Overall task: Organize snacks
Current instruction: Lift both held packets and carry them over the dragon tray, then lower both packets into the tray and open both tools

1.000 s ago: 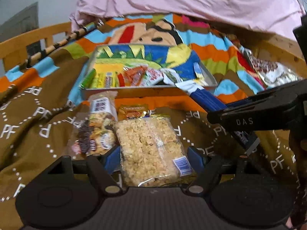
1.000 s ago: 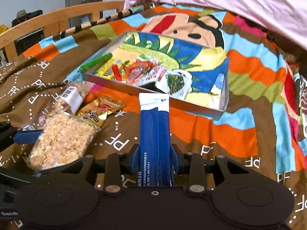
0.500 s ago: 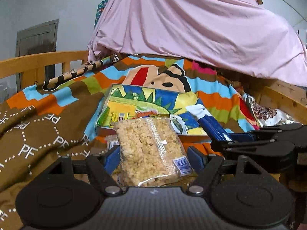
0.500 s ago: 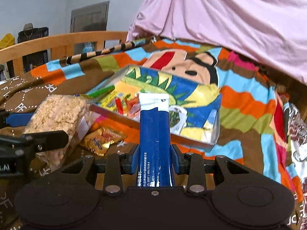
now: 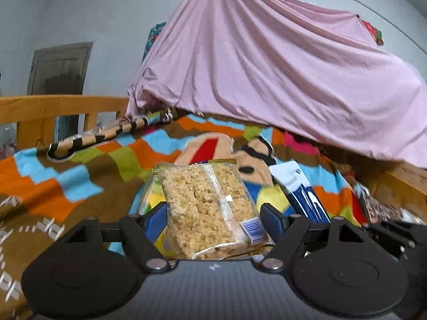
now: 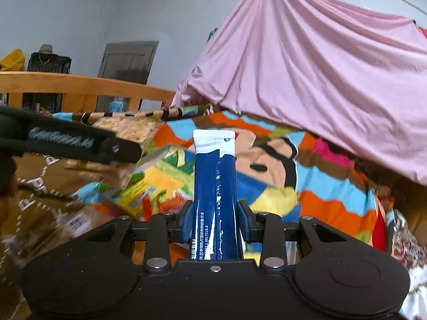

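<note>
While both claws point slightly below level above the bed, the left claw (image 5: 213,217) grips a puffed-rice packet (image 5: 210,208) and the right claw (image 6: 215,221) clamps a blue sachet (image 6: 215,186) upright over the snack tray (image 6: 160,178).

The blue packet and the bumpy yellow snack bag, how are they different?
The blue packet is long, thin and dark, so you cannot see inside; the puffed rice bag is wide, flat and see-through, showing pale crunchy lumps. The blue packet has a white top; the puffed rice bag has a barcode label near its corner. Same: each is pinched in a claw, the packet in the right claw, the bag in the left claw, lifted above the blanket.
</note>
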### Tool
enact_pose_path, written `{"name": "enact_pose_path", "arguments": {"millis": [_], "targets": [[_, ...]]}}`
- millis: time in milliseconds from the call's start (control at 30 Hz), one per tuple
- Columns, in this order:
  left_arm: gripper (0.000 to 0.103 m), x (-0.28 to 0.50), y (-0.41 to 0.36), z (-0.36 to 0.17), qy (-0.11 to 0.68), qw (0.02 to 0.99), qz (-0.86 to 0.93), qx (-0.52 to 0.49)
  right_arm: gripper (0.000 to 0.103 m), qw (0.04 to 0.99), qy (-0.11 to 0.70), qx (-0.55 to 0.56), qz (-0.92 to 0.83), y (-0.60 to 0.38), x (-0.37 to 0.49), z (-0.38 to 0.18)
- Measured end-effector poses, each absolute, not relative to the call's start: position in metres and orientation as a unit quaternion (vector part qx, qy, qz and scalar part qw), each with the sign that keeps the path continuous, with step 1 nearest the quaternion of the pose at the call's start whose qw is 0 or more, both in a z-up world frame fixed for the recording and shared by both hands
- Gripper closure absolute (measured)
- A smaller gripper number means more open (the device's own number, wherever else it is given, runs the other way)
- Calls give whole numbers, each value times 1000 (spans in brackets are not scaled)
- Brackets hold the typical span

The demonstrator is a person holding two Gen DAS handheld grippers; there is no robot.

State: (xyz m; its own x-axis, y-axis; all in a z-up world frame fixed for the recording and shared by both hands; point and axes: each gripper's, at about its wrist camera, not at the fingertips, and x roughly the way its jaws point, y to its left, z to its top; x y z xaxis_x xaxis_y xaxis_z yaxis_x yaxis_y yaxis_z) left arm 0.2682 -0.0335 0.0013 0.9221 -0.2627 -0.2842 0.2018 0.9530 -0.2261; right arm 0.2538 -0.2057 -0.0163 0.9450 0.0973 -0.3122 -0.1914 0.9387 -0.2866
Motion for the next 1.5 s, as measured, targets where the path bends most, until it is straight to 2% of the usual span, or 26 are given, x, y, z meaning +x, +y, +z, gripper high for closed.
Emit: {"name": "enact_pose_path", "arguments": {"millis": [233, 367, 567, 833, 1067, 1167, 1433, 1500], "targets": [[25, 333, -17, -13, 170, 969, -110, -139, 66, 972, 113, -194, 69, -186, 314, -27], [25, 356, -9, -30, 182, 968, -114, -130, 66, 973, 117, -186, 66, -180, 351, -32], [25, 372, 3, -63, 210, 956, -123, -162, 66, 968, 156, -187, 58, -174, 384, -59], [25, 388, 12, -73, 249, 942, -119, -193, 66, 958, 228, -161, 63, -171, 407, -87], [24, 397, 16, -81, 277, 930, -127, -207, 65, 952, 241, -175, 69, -166, 410, -96], [24, 396, 12, -81, 282, 931, -126, -195, 62, 950, 247, -178, 70, -165, 411, -98], [10, 392, 15, -78, 268, 929, -139, -214, 34, 954, 245, -157, 71, -171, 402, -86], [10, 390, 13, -76, 265, 931, -138, -208, 33, 957, 243, -143, 70, -175, 398, -79]]}}
